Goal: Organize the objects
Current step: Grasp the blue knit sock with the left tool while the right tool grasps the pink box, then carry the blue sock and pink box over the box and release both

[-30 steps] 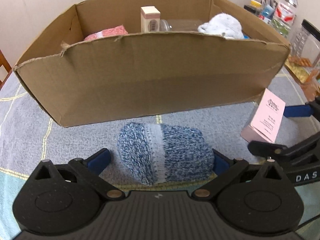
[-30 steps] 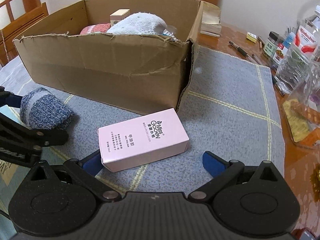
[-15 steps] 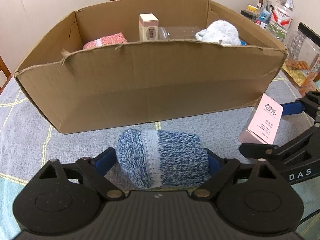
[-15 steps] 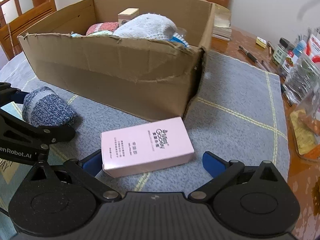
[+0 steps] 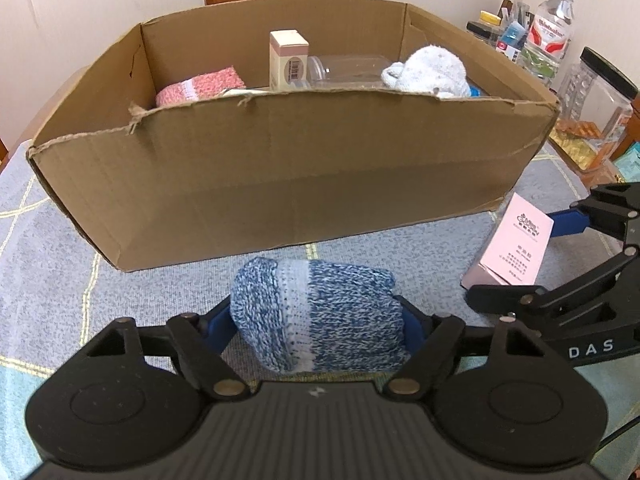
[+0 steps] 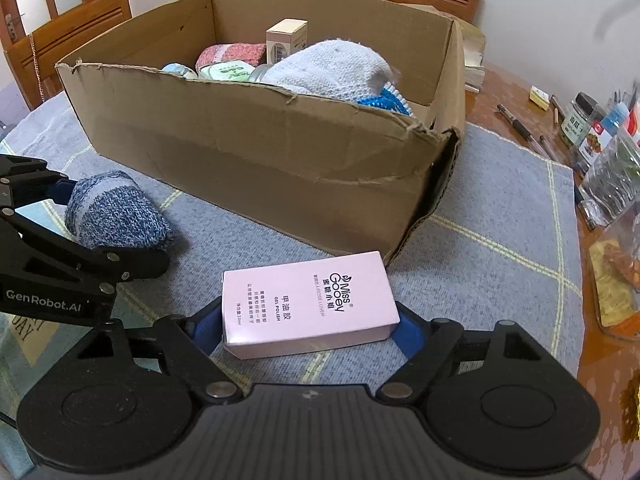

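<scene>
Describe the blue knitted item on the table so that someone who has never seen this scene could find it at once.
Find the big open cardboard box on the grey cloth. In front of its long wall, outside it, lies a rolled blue sock between the fingers of the left gripper, whose jaws have just been closing. Unlike the flat pink carton beside it, it is soft, speckled blue-white, with one pale band.

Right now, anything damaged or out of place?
Yes: the cardboard box is damaged. Its near right corner has split open and the front rim is ragged. The blue sock roll and pink carton still sit outside it on the cloth.
</scene>
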The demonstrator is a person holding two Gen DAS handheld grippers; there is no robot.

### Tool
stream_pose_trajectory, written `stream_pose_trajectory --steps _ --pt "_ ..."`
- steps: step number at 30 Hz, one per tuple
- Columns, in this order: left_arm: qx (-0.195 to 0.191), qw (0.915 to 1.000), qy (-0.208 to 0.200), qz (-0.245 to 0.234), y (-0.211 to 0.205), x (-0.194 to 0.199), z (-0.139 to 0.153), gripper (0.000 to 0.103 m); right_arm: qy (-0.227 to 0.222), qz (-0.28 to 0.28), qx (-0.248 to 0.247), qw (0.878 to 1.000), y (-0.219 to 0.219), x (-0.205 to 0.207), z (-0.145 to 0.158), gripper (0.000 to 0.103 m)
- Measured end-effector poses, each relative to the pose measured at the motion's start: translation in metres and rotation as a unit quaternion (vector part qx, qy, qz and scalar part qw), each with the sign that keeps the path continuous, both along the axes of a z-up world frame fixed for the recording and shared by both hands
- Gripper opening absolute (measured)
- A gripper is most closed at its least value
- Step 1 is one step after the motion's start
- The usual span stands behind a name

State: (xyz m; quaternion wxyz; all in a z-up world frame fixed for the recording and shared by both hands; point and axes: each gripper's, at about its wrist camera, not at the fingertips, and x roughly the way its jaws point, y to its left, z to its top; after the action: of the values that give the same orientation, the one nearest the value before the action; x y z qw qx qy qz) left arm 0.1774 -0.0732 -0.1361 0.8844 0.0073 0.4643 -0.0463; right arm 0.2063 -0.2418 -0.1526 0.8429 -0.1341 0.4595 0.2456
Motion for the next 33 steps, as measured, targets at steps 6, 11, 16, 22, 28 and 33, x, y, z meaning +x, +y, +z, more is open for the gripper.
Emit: stream_pose_trajectory --steps 6,11,16,22,28,33 --pt "-0.003 0.9999 0.006 -0.009 0.003 -0.001 0.005 0.077 0.014 -0.013 -0.001 1.0 -0.003 -0.003 0.008 0.087" --pt "-0.003 0.9998 0.007 -0.02 0.008 -0.009 0.013 0.077 0.023 -0.024 -0.009 0.999 -0.006 -0.008 0.016 0.087" --pt "-0.009 0.9986 0.019 -0.049 0.011 -0.017 0.031 0.077 0.038 -0.034 -0.011 0.999 -0.01 -0.01 0.029 0.087" --pt "-0.011 0.9963 0.007 -0.084 0.013 -0.024 0.069 0.077 0.059 -0.034 0.002 0.998 -0.013 -0.014 0.054 0.087" --pt "-0.011 0.9962 -0.02 -0.084 0.023 -0.016 0.108 0.077 0.054 -0.022 0.015 0.998 -0.01 -0.014 0.087 0.087" --pt "0.006 0.9949 -0.061 -0.079 0.03 0.004 0.135 0.077 0.033 -0.014 0.034 0.999 0.0 -0.008 0.115 0.087"
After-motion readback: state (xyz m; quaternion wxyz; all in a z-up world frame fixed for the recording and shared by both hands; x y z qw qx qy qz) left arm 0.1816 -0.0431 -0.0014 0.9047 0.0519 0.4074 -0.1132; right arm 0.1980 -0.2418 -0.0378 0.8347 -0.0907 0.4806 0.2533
